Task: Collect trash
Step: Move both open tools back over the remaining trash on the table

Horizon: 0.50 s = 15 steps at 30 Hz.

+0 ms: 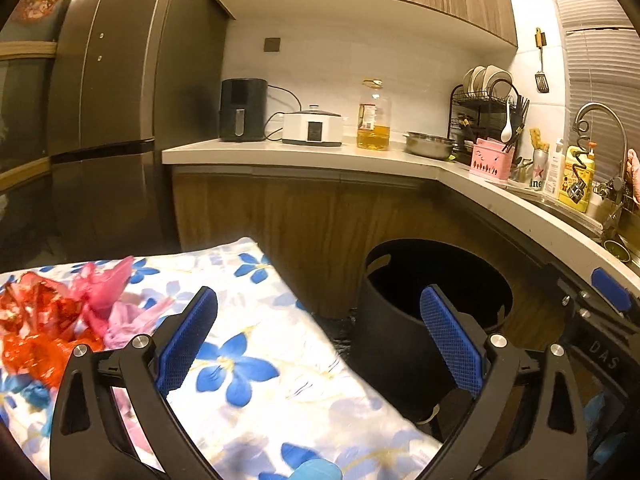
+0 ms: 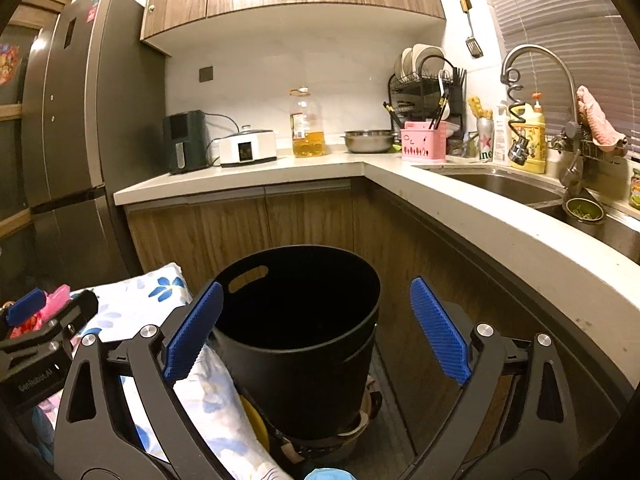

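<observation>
Crumpled red wrappers [image 1: 36, 332] and pink plastic trash [image 1: 106, 284] lie on a table with a white cloth printed with blue flowers [image 1: 256, 360]. A black round bin [image 1: 404, 320] stands on the floor to its right; it fills the middle of the right wrist view [image 2: 296, 332] and looks dark inside. My left gripper [image 1: 320, 340] is open and empty, over the table's right edge, right of the trash. My right gripper [image 2: 316, 328] is open and empty, above and in front of the bin. The left gripper's body [image 2: 36, 332] shows at the left of the right wrist view.
An L-shaped counter [image 2: 248, 172] runs behind and right of the bin, with wooden cabinets below. It carries an air fryer [image 1: 242, 110], a cooker [image 1: 312, 128], an oil bottle [image 1: 374, 116], a steel bowl [image 1: 430, 144], a dish rack and a sink [image 2: 504, 188]. A tall fridge [image 1: 104, 100] stands left.
</observation>
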Each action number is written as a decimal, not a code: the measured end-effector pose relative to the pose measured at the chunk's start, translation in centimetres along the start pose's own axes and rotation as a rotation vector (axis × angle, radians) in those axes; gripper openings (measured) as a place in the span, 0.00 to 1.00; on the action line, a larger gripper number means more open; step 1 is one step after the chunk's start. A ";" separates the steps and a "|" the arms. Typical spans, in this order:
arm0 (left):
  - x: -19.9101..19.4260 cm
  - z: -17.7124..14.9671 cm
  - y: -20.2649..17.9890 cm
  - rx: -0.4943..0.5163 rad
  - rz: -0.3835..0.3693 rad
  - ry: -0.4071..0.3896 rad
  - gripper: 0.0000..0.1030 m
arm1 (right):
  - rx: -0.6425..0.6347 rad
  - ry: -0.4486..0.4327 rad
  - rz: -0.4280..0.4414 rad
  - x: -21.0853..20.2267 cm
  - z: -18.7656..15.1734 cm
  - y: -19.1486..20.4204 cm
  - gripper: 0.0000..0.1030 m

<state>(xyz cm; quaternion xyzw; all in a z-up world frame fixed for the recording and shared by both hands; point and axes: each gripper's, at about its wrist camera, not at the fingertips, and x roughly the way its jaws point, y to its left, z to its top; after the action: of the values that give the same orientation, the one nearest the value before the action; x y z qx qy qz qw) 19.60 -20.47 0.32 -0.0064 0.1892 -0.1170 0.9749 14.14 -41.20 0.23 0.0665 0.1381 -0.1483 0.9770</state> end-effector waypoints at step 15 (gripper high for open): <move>-5.3 -1.3 2.4 -0.014 0.055 -0.031 0.94 | -0.019 -0.013 0.028 -5.0 -1.5 2.3 0.92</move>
<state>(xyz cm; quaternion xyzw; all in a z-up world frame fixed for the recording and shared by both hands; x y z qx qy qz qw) 14.82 -16.89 0.91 -0.0097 0.1748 -0.0887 0.9806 9.86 -37.44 0.48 0.0581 0.1321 -0.1335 0.9805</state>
